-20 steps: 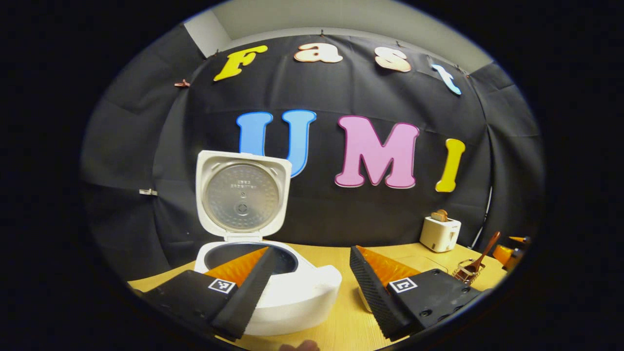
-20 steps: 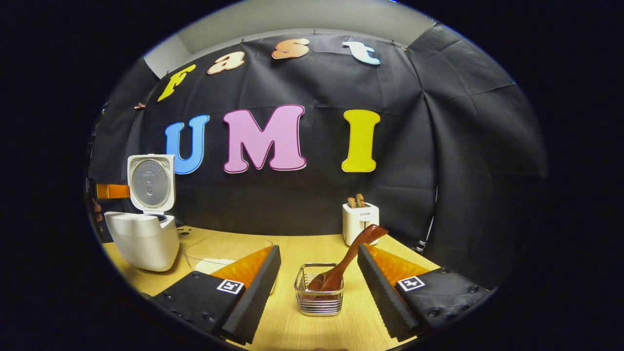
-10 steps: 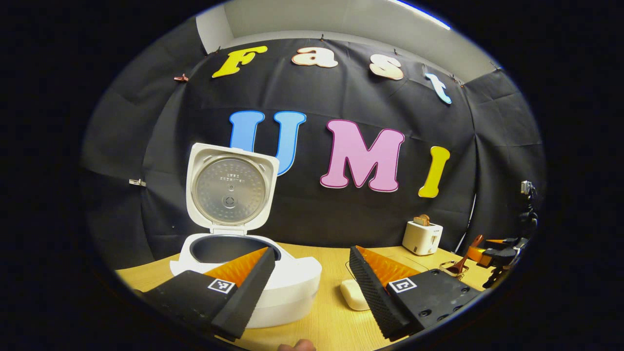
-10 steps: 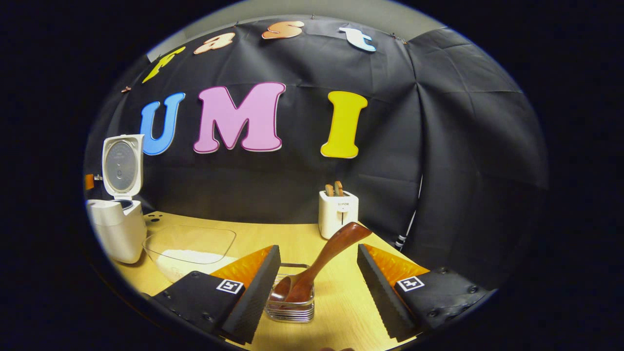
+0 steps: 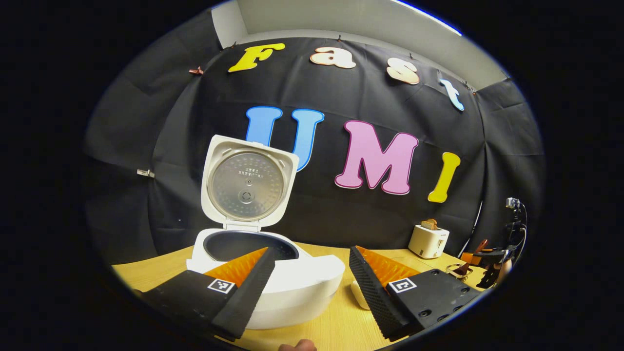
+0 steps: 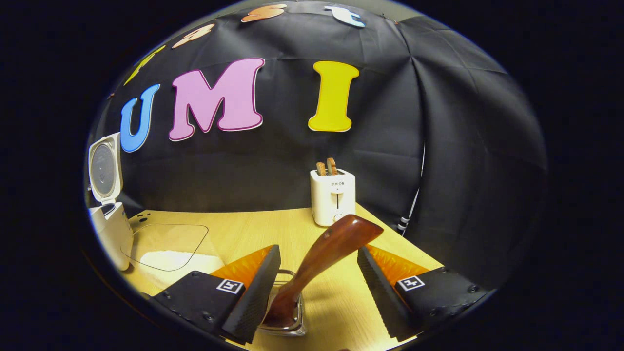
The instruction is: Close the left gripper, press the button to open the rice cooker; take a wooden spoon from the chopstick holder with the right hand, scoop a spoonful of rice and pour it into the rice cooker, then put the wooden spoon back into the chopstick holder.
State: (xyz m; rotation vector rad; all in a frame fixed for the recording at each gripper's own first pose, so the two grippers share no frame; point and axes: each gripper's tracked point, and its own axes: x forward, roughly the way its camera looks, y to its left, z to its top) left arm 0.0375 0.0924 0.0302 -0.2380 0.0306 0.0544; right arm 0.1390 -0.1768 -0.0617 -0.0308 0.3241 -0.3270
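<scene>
White rice cooker (image 5: 287, 287) with lid raised near the wooden tabletop's (image 5: 336, 326) left edge, left tongs (image 5: 307, 287) spread apart before it, brown wooden spoon (image 6: 321, 253) leaning in wire chopstick holder (image 6: 285, 319), between the released right tongs (image 6: 314, 287), white toaster (image 6: 333, 196) at the back edge.

White plastic rice cooker (image 5: 273, 287) showing dotted silver inner lid; reddish-brown wooden spoon (image 6: 321, 256); white toaster (image 6: 333, 196); pale wood-grain table (image 6: 253, 231).

Wooden spoon (image 6: 331, 246) handle stands free between spread fingers — toaster (image 6: 333, 196) well behind.
</scene>
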